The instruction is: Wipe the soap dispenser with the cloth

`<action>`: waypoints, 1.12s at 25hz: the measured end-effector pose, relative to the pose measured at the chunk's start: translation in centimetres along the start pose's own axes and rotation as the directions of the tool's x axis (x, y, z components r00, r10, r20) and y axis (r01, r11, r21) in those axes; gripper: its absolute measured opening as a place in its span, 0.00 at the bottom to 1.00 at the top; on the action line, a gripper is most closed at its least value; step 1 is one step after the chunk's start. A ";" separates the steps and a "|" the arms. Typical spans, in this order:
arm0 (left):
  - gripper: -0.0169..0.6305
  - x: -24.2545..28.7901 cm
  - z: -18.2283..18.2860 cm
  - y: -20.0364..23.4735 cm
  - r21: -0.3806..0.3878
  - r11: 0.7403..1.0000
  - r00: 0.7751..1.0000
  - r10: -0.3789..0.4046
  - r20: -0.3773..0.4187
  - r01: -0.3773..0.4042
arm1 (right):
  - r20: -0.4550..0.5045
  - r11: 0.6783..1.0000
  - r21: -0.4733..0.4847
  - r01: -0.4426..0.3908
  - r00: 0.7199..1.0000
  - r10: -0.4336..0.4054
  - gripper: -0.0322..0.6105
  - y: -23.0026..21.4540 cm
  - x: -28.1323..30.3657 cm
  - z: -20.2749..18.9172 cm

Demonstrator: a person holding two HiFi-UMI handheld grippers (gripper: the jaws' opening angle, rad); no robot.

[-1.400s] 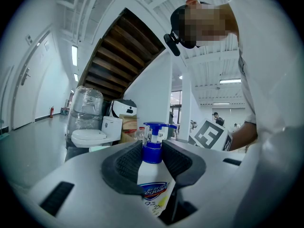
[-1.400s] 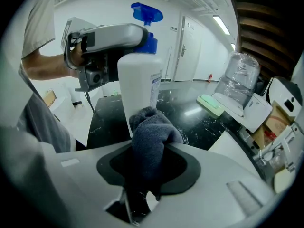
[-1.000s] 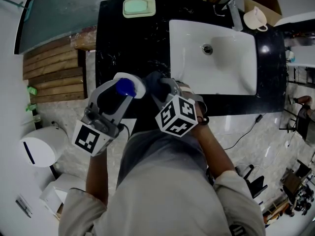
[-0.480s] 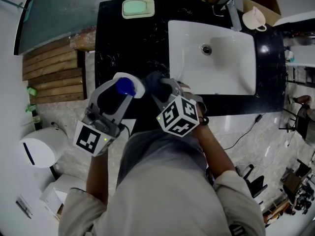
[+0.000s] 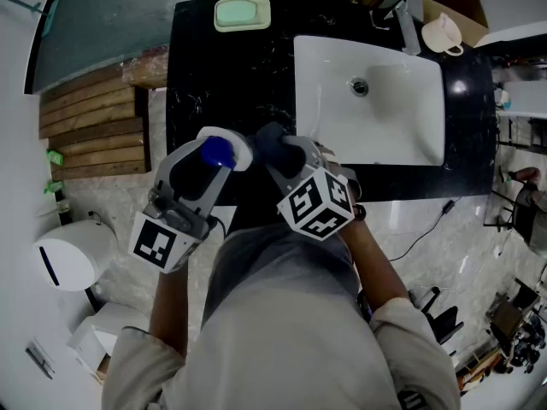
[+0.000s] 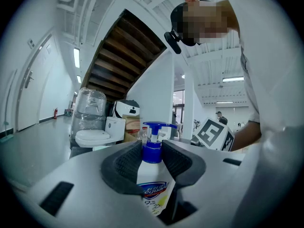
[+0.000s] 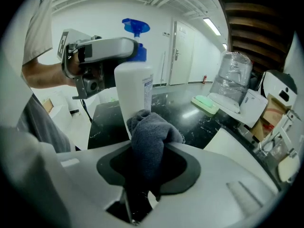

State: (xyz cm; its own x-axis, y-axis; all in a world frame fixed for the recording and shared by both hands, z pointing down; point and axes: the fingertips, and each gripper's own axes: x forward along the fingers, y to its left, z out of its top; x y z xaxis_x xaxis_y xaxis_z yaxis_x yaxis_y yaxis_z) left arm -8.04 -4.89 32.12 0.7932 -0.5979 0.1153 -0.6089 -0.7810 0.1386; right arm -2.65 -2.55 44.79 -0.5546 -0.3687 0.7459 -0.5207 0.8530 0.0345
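A white soap dispenser (image 7: 134,91) with a blue pump top (image 5: 215,150) is held off the counter by my left gripper (image 6: 153,161), whose jaws are shut around its neck just under the blue collar (image 6: 152,151). My right gripper (image 7: 151,161) is shut on a bunched dark grey cloth (image 7: 151,139). The cloth (image 5: 272,146) presses against the lower side of the bottle. In the head view both grippers meet over the front edge of the black counter (image 5: 222,67).
A white sink (image 5: 372,101) lies right of the grippers, with a tap (image 5: 408,15) and a white cup (image 5: 444,32) behind it. A green soap bar in a dish (image 5: 241,12) sits at the counter's back left. The person's body is close below.
The right gripper with the cloth has shifted slightly right and down along the bottle. The left gripper and dispenser stay almost still.
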 end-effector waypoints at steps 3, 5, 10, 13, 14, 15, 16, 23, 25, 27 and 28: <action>0.22 -0.1 0.0 0.0 0.002 1.000 1.000 0.005 -0.003 -0.005 | 0.022 1.000 0.009 0.011 1.000 -0.011 0.24 -0.2 -0.6 0.5; 0.22 -0.1 -0.1 0.1 0.004 1.000 1.000 0.008 -0.006 -0.008 | 0.041 1.000 0.021 0.017 0.999 -0.018 0.24 -0.3 -1.0 0.9; 0.22 -0.1 0.0 0.0 0.012 1.000 1.000 0.015 -0.022 -0.015 | 0.080 0.998 0.057 0.029 0.996 -0.033 0.24 -0.8 -2.0 1.6; 0.22 -0.2 0.0 -0.1 0.012 1.000 0.999 0.019 -0.027 -0.019 | 0.101 0.996 0.079 0.036 0.994 -0.044 0.24 -1.1 -2.5 1.9; 0.22 -0.3 0.0 -0.1 0.009 1.000 0.999 0.021 -0.027 -0.021 | 0.108 0.996 0.085 0.039 0.993 -0.048 0.24 -1.1 -2.6 2.0; 0.22 -0.4 0.1 -0.1 0.008 1.000 0.999 0.023 -0.027 -0.023 | 0.114 0.995 0.090 0.044 0.992 -0.054 0.24 -1.2 -2.8 2.1; 0.22 -0.5 0.1 -0.1 0.008 1.000 0.999 0.024 -0.026 -0.024 | 0.121 0.994 0.094 0.049 0.991 -0.060 0.24 -1.3 -2.9 2.2; 0.22 -1.2 0.6 -0.4 0.014 0.999 0.999 0.034 -0.016 -0.034 | 0.190 0.984 0.159 0.080 0.976 -0.109 0.24 -2.0 -4.4 3.2; 0.22 -1.4 0.7 -0.3 0.006 0.999 0.999 0.047 -0.005 -0.047 | 0.215 0.979 0.182 0.087 0.969 -0.126 0.24 -2.2 -5.0 3.6; 0.22 -1.6 0.8 -0.4 -0.002 0.999 0.999 0.053 0.000 -0.053 | 0.262 0.975 0.199 0.100 0.953 -0.151 0.23 -2.5 -5.9 4.2; 0.22 -1.6 1.0 -0.5 -0.005 0.998 0.998 0.057 0.006 -0.057 | 0.289 0.972 0.208 0.106 0.943 -0.165 0.23 -2.7 -6.4 4.6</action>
State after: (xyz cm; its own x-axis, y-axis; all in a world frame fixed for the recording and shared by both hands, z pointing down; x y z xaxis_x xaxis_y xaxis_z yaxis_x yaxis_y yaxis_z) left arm -9.03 -3.76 30.92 0.7570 -0.6428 0.1172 -0.6534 -0.7445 0.1371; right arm -0.67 -4.16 36.82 -0.6249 -0.5950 0.5053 -0.7002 0.7134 -0.0259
